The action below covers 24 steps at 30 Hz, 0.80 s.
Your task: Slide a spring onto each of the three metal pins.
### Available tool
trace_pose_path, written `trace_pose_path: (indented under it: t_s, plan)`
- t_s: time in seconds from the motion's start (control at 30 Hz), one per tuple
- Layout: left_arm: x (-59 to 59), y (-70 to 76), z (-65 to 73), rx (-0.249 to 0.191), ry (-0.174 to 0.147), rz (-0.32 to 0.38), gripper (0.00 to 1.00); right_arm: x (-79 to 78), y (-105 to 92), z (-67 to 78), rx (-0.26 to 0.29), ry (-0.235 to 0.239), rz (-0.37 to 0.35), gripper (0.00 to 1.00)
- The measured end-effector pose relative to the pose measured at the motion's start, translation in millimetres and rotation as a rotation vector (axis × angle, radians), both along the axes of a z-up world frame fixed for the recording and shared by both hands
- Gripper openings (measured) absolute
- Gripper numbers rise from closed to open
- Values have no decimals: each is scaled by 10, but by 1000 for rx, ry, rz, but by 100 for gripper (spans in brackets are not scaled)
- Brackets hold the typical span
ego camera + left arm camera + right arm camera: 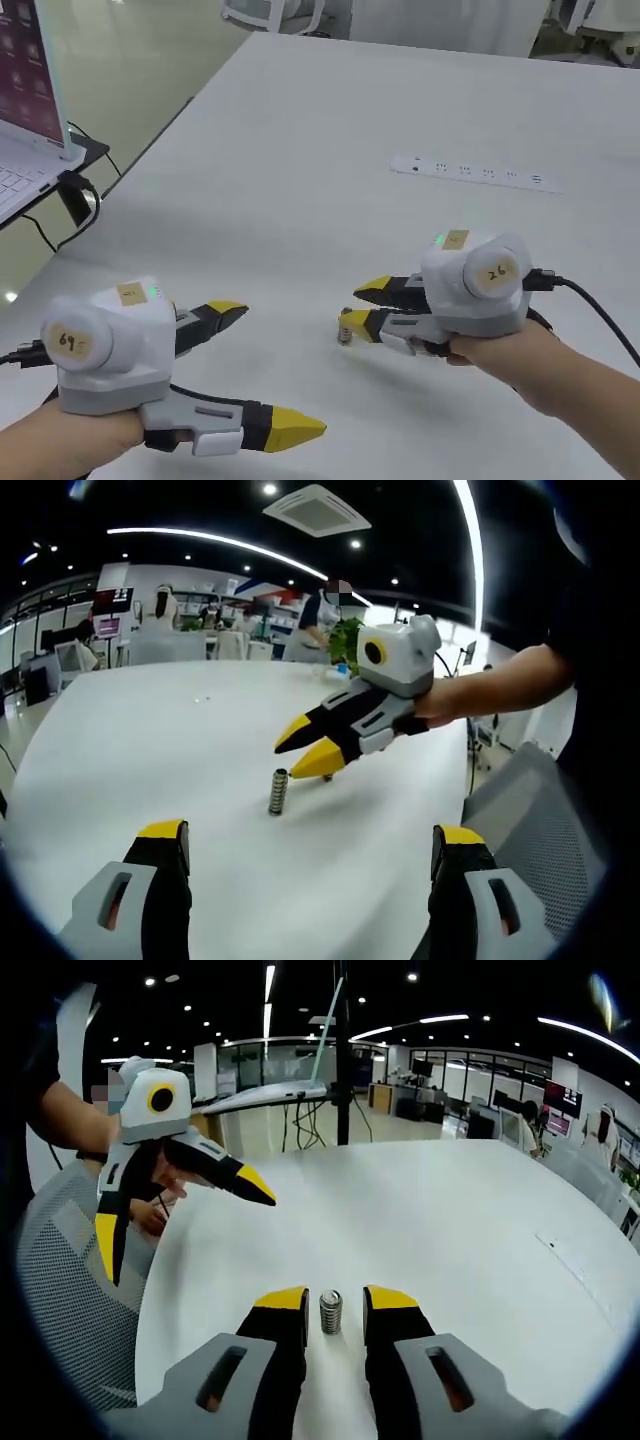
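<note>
A small metal spring (345,328) stands upright on the white table (300,180); whether a pin is inside it I cannot tell. My right gripper (355,307) lies low over the table with its yellow tips at the spring. In the right gripper view the spring (330,1312) sits in the narrow gap between the jaws of the right gripper (335,1300), touching neither. My left gripper (278,370) is at the bottom left, wide open and holding nothing. The left gripper view shows the spring (278,792) ahead of its own tips (310,835), just off the right gripper (290,760).
A white power strip (465,172) lies on the table further back on the right. An open laptop (20,110) with cables sits on a stand off the table's left edge. People stand far behind the table (320,620).
</note>
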State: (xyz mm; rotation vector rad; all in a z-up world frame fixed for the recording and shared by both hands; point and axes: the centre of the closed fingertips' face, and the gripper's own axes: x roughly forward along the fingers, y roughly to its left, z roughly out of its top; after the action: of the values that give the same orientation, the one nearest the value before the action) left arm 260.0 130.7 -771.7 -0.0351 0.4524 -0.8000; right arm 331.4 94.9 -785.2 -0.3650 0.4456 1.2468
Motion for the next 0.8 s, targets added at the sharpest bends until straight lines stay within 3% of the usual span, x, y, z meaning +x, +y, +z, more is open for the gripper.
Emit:
trace_pose_path:
  t_s: [0.6,0.8]
  plan:
    - [88,-186,176,17,-34,-47,98,-192,-423,238,62,-32,-38,48]
    - [126,-281,240,23,-56,-61,98,-300,-566,318,76,-50,-43,54]
